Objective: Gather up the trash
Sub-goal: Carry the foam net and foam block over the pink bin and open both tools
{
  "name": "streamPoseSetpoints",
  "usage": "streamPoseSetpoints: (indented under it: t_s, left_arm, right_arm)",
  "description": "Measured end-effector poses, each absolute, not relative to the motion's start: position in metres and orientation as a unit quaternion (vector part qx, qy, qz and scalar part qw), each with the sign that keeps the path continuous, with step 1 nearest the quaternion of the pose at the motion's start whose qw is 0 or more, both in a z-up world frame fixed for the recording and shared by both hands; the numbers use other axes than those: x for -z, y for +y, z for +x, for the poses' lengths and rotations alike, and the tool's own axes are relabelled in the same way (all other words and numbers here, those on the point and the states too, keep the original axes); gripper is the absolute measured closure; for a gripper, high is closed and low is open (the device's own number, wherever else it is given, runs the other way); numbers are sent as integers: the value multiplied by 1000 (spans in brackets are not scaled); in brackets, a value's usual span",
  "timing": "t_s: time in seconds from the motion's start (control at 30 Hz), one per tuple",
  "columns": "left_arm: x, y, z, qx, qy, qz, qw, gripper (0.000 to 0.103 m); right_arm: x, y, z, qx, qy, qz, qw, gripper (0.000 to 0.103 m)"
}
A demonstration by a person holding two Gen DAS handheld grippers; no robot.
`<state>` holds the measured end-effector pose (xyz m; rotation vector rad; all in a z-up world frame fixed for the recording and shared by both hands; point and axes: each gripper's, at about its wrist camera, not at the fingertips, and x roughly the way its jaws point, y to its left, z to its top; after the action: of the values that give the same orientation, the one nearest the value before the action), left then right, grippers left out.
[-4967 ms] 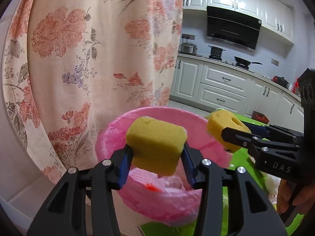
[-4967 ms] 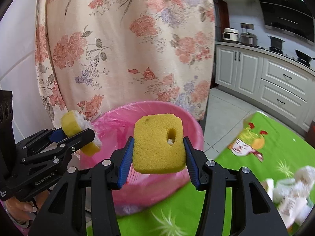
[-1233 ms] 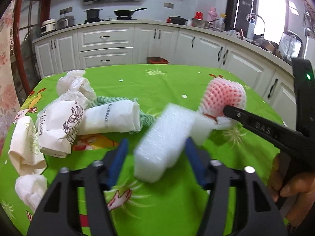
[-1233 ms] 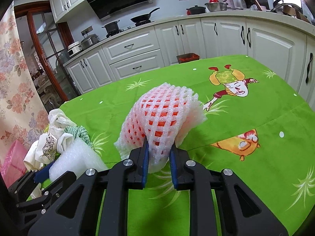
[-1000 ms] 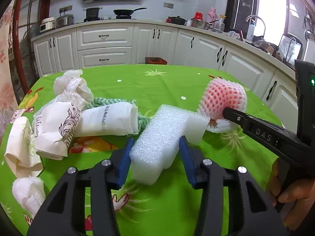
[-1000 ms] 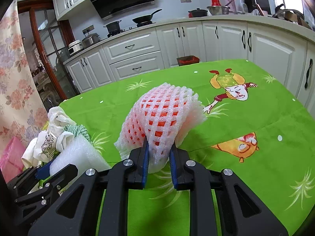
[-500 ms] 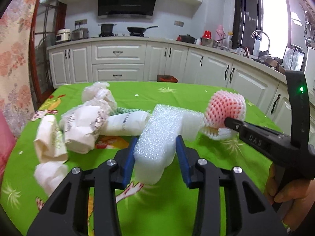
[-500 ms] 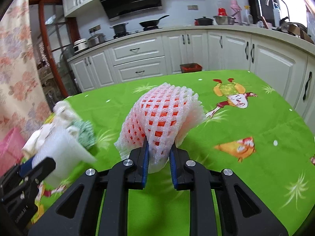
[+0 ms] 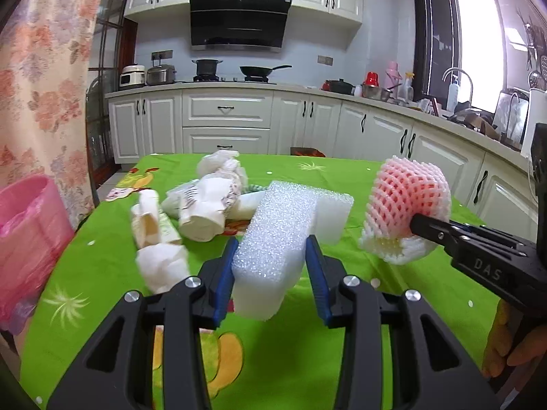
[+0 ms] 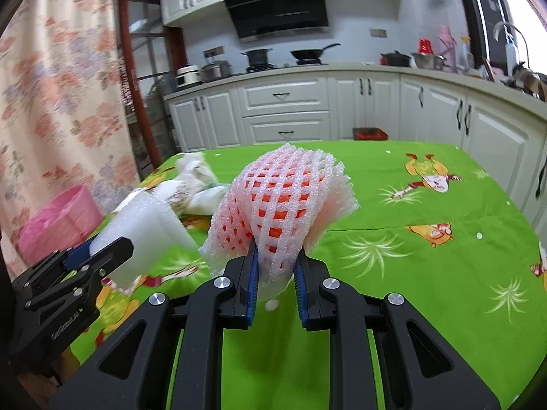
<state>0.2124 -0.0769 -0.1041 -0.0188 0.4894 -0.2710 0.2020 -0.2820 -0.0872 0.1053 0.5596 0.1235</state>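
Note:
My left gripper [image 9: 271, 270] is shut on a white foam block [image 9: 283, 242], held above the green tablecloth [image 9: 102, 266]. The right gripper [image 10: 275, 275] is shut on a pink foam fruit net [image 10: 280, 201]; that net [image 9: 405, 201] also shows at the right of the left wrist view, and the foam block [image 10: 147, 229] at the left of the right wrist view. A pink bin [image 9: 24, 239] lined with a pink bag stands off the table's left edge. Crumpled white paper bags and wrappers [image 9: 201, 212] lie on the cloth beyond the block.
A flowered curtain [image 9: 44, 85] hangs at the left behind the bin [image 10: 58, 222]. White kitchen cabinets [image 9: 225, 123] and a counter with pots run along the back and right. A person's hand [image 9: 509, 352] holds the right gripper's handle.
Both grippers have swung left and lifted a little with their loads. The pink bin and curtain have come into view at the left. Five seconds ago each gripper held a yellow sponge over the bin.

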Motion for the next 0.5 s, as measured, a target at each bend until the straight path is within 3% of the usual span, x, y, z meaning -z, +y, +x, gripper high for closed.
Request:
streamPoseSetpoints:
  t_s: [0.5]
  left_arm:
    - [57, -3, 132, 87, 167, -31, 982, 64]
  right_arm:
    - [38, -192, 157, -166, 230, -11, 959, 83]
